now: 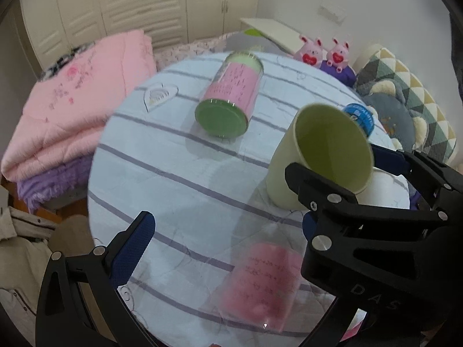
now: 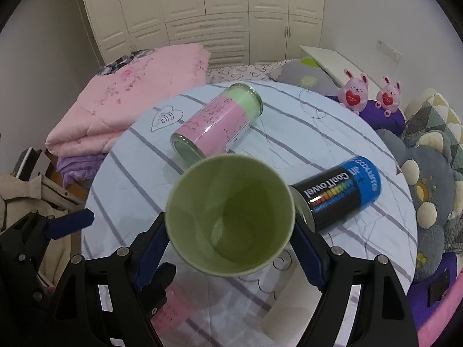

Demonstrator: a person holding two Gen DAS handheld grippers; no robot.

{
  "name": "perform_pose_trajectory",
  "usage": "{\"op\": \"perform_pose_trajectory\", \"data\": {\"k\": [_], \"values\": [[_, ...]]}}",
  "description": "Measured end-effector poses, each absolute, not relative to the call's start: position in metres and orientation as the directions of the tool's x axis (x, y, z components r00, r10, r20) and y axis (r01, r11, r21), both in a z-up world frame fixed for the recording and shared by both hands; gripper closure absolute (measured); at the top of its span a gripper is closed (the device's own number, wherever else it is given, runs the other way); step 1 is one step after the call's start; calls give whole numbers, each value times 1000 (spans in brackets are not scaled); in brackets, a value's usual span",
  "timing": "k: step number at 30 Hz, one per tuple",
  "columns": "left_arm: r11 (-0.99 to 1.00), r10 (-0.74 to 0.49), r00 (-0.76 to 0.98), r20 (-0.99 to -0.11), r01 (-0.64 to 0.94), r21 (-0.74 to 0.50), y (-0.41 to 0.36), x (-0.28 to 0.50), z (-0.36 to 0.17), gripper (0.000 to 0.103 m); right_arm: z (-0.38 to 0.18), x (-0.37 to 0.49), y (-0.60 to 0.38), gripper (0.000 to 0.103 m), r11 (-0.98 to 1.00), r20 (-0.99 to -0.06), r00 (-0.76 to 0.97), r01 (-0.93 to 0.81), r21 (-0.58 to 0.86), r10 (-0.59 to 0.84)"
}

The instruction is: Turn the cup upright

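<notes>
pale green cup [image 2: 231, 217] sits pinched between the blue pads of the right gripper [image 2: 231, 248], one pad on each side of the wall below the rim. mouth faces up and toward the right camera, cup tilted, not yet plumb. from the left view its base looks at or just above the striped tablecloth [image 1: 173, 179]; cannot tell if it touches.

left gripper [image 1: 228, 240] hangs spread, holding nothing, near the front edge of the round table. only one blue pad shows clearly there; the other side is hidden behind the right gripper's body.

neighbours: pink jar [image 2: 217, 124] lying on its side at the far middle; black and blue can [image 2: 341, 193] lying on its side just right of the cup, its near end very close to the cup's wall.

risks, as judgement:
- thin wall, likely paper or light plastic; a hard squeeze could buckle it, a soft one lets it slide out during the last tilt.
- release while tilted: cup tips back over.
- can is round and on its side; a nudge from cup or finger could set it rolling toward the table edge.
- cloth is wrinkled; base may land uneven and wobble.
</notes>
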State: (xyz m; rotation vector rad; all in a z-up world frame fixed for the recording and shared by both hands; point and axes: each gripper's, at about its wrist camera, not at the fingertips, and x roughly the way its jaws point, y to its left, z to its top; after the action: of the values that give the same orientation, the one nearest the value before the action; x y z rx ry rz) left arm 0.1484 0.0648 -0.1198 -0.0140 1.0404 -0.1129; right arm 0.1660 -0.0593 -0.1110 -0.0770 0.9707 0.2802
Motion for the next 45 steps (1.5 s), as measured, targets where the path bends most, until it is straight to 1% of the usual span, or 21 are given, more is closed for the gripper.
{"op": "perform_pose_trajectory", "data": {"k": [2, 4, 6, 13, 23, 26, 35, 39, 45], "values": [[993, -108, 514, -851, 89, -72, 65, 143, -114, 0, -106, 161, -61, 20, 960, -809, 548, -270, 72, 214], [993, -116, 526, -842, 85, -84, 65, 139, -110, 0, -98, 154, -62, 9, 952, -780, 578, -296, 74, 240], [994, -111, 534, -838, 78, -82, 64, 136, -108, 0, -93, 150, -59, 0, 949, -765, 599, -313, 48, 236], [995, -99, 560, -822, 67, -75, 59, 116, -94, 0, -77, 128, -67, 0, 950, -727, 642, -309, 45, 243], [999, -30, 683, -730, 42, -2, 40, 68, -53, 0, -32, 75, -105, 0, 959, -601, 759, -280, 45, 250], [1000, -20, 711, -703, 28, 0, 34, 54, -45, 0, -26, 61, -114, 0, 960, -582, 773, -276, 47, 251], [998, 15, 786, -618, 24, 55, 8, 16, -29, 0, -17, 31, -144, 0, 969, -521, 820, -242, 55, 235], [999, 10, 796, -605, 14, 36, 3, 10, -27, 0, -18, 23, -153, 0, 973, -509, 832, -226, 55, 222], [999, -29, 812, -583, 32, -5, -5, 2, -23, 0, -14, 12, -161, 0, 971, -485, 844, -232, 54, 229]]}}
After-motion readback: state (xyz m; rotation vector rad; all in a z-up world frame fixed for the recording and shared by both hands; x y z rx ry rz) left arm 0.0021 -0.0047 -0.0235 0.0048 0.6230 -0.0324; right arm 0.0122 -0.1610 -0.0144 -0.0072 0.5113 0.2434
